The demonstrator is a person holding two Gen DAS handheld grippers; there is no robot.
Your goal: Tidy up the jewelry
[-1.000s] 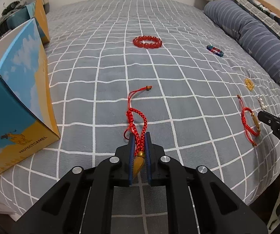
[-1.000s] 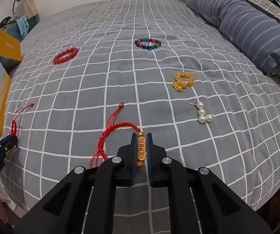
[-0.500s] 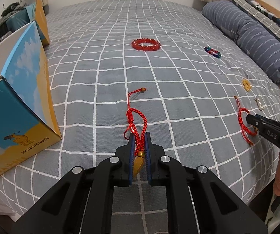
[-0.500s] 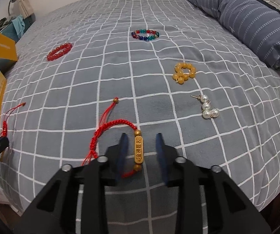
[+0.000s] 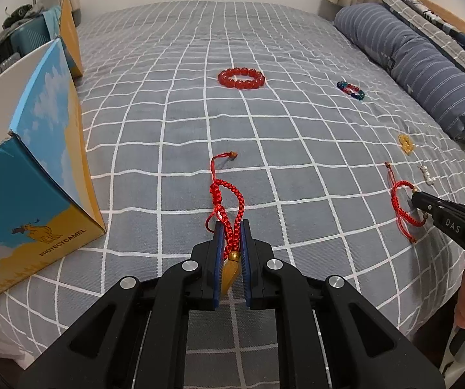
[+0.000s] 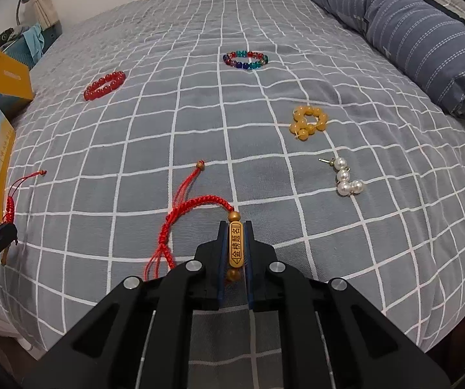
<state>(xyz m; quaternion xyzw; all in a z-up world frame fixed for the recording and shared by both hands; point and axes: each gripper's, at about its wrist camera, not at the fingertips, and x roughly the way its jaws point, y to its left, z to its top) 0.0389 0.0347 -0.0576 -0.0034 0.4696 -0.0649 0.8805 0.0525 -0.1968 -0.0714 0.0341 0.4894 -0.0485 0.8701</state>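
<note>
A: Start big. What is loose on the bed?

B: In the right wrist view, the red bead bracelet sits upper left and the multicoloured bead bracelet upper centre. The yellow bead ring is right of centre, with the pearl earring just below it. The beads look hard and probably roll; the earring is small, and its post seems easy to bend.

A: And the two cord pieces?

B: Both are light and limp, I'd judge, so the cord will trail and may snag. The stiff charm is the sensible place to take hold.

A: Is that where they are held?

B: Yes. The right gripper, at lower centre, has just closed again and now pinches the gold bar bracelet by its engraved bar; the red cord loops away to the left on the bed. The left gripper, at lower centre of its own view, is clamped on the amber pendant cord, whose braid runs up the frame from the jaws. A cardboard box stands at left.
</note>
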